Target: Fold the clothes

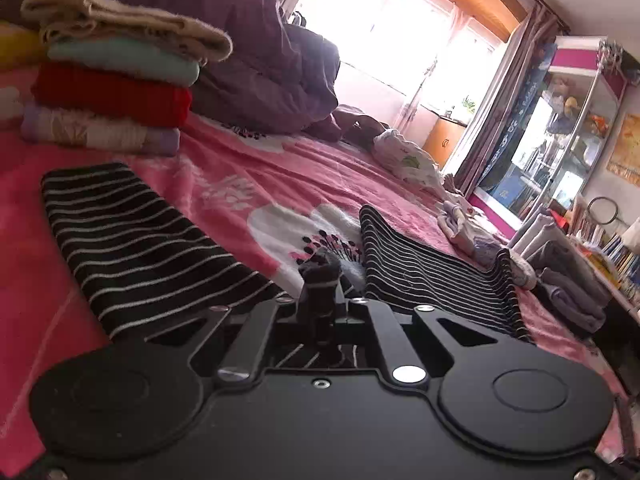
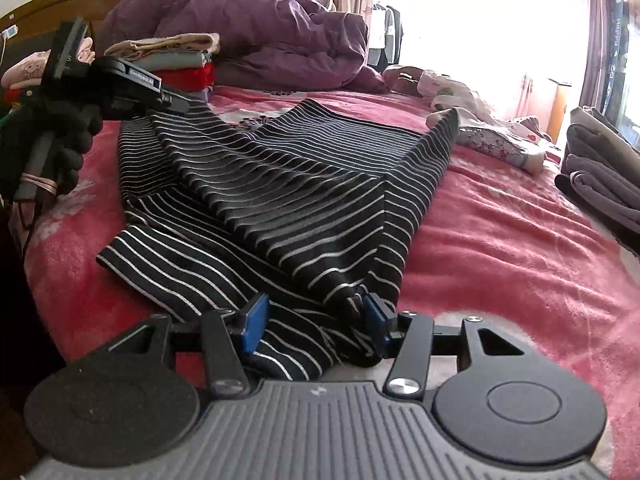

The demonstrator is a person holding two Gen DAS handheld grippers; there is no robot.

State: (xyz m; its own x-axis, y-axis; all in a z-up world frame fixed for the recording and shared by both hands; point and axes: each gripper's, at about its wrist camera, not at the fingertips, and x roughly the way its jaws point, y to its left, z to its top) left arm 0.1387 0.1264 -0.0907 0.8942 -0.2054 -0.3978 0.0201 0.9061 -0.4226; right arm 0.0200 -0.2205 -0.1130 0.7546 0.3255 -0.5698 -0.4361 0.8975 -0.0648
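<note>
On the left, the left claw (image 2: 176,100) was clenched on a pinch of the black, white-striped garment (image 2: 280,184), which lay rumpled across the pink bed (image 2: 500,248). The right claw (image 2: 316,324) stood released astride its near edge. Only the left wrist view showed the folded stack (image 1: 116,84) closely, and the bookshelf (image 1: 560,128) far right
</note>
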